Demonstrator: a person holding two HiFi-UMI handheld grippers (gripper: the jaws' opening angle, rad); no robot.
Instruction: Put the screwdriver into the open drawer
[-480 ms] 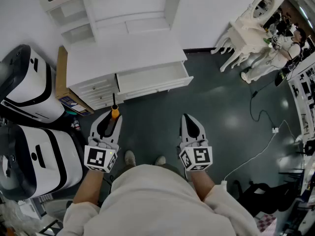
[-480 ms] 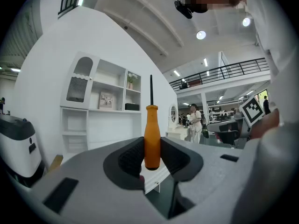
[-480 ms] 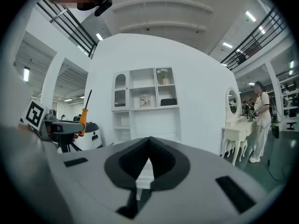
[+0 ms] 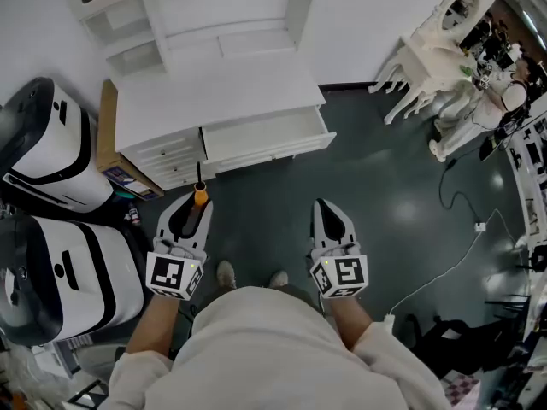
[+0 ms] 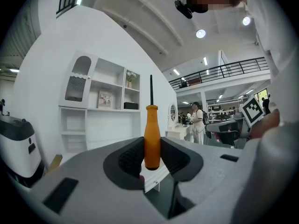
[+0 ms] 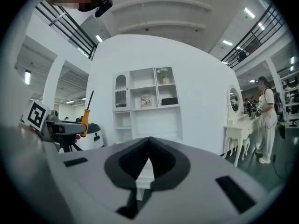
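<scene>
An orange-handled screwdriver [image 5: 152,136] with a thin black shaft stands upright between the pads of my left gripper [image 5: 152,158], which is shut on its handle. In the head view the screwdriver [image 4: 199,193] sticks out of the left gripper [image 4: 193,209] just short of the white desk [image 4: 214,92]. The open drawer [image 4: 265,135] juts from the desk's front, ahead and between both grippers. My right gripper [image 4: 330,214] is held level with its jaws closed together on nothing; in the right gripper view its tips [image 6: 149,140] meet, and the screwdriver [image 6: 86,115] shows at the left.
White-and-black machines [image 4: 51,152] stand at the left beside a cardboard box [image 4: 109,135]. A white shelf unit [image 4: 197,11] rises behind the desk. A white dressing table [image 4: 432,54] stands at the right, and cables [image 4: 461,220] trail over the dark floor.
</scene>
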